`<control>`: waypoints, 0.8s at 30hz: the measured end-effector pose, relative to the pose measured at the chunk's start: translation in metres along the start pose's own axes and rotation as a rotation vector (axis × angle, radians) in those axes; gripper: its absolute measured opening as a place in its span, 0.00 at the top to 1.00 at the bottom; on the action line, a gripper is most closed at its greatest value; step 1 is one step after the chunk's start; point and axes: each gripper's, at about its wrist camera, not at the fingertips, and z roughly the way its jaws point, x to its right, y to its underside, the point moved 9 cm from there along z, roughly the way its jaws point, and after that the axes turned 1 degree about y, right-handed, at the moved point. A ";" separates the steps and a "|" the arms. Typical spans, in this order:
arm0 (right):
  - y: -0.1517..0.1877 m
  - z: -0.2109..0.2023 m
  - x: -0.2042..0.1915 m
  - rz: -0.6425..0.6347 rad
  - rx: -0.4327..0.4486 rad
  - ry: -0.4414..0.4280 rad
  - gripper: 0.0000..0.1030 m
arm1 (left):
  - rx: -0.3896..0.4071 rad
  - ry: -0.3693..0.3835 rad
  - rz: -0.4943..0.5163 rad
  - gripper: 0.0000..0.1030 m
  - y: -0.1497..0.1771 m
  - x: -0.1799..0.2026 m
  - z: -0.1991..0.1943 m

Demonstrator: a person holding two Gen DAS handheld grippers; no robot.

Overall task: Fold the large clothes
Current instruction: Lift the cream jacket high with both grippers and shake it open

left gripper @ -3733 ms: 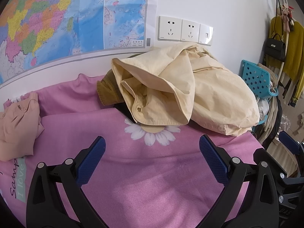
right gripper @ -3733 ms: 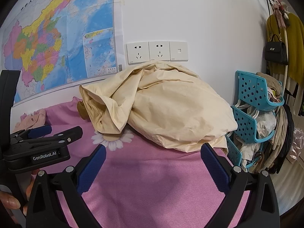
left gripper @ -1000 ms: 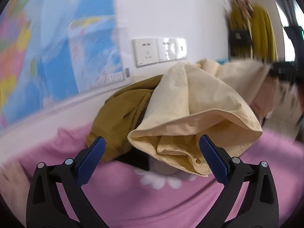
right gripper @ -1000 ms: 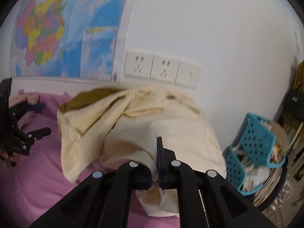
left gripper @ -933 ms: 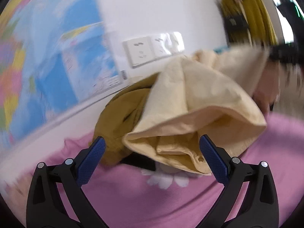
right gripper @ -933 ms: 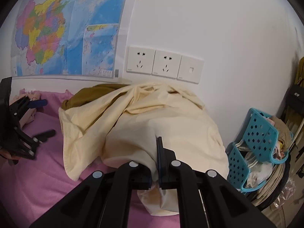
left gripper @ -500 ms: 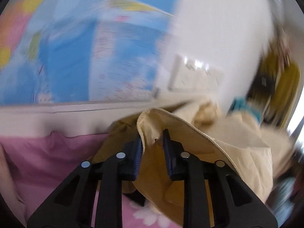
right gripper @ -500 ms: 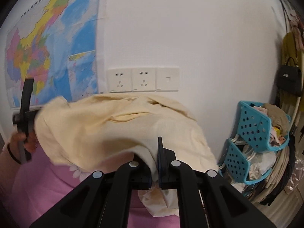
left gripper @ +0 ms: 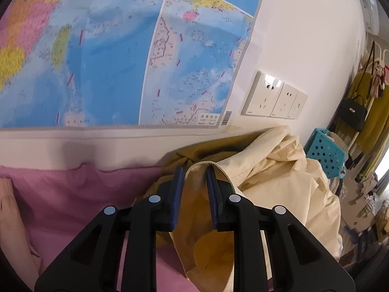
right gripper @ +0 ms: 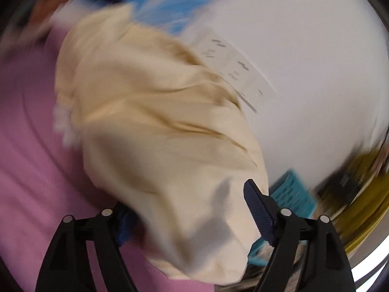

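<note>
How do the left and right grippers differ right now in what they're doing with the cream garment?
The left gripper is nearly shut, its jaws pinching a folded edge of the cream garment; the right gripper stands wide open, its jaws having just been opening, with the cloth lying loose between them. The left wrist view is sharp, while the right wrist view is smeared by motion. Both have black arms with blue pads and point at the same garment on the pink sheet.

Bed with pink sheet point(left gripper: 73, 194) carrying heaped cream garment point(left gripper: 279, 182), olive-brown garment point(left gripper: 206, 148) lying beneath it, peach cloth point(left gripper: 9, 219) sitting at left edge
</note>
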 end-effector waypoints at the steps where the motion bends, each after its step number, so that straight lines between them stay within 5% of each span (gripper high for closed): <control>1: -0.002 0.000 -0.013 -0.056 0.023 0.027 0.14 | -0.002 0.000 -0.003 0.78 0.002 -0.002 0.000; 7: -0.026 0.016 -0.063 -0.253 0.133 0.140 0.13 | 0.014 -0.032 0.035 0.65 0.003 -0.004 0.000; 8: -0.030 0.020 -0.065 -0.265 0.137 0.137 0.20 | 0.014 -0.037 0.037 0.63 0.003 -0.005 0.000; 10: -0.036 0.035 -0.062 -0.309 0.082 0.130 0.74 | 0.011 -0.030 0.029 0.57 0.003 -0.008 -0.002; 11: -0.040 0.037 -0.056 -0.296 0.073 0.120 0.80 | 0.011 -0.030 0.031 0.55 0.003 -0.010 -0.004; 16: -0.078 -0.007 0.056 0.084 0.135 -0.006 0.92 | 0.089 -0.026 0.046 0.32 -0.007 -0.028 -0.027; 21: -0.094 -0.042 0.213 0.514 0.245 -0.073 0.93 | 0.181 0.057 0.038 0.28 -0.018 -0.036 -0.049; 24: -0.101 -0.048 0.271 0.627 0.291 -0.095 0.94 | 0.191 0.069 0.166 0.28 -0.010 -0.007 -0.043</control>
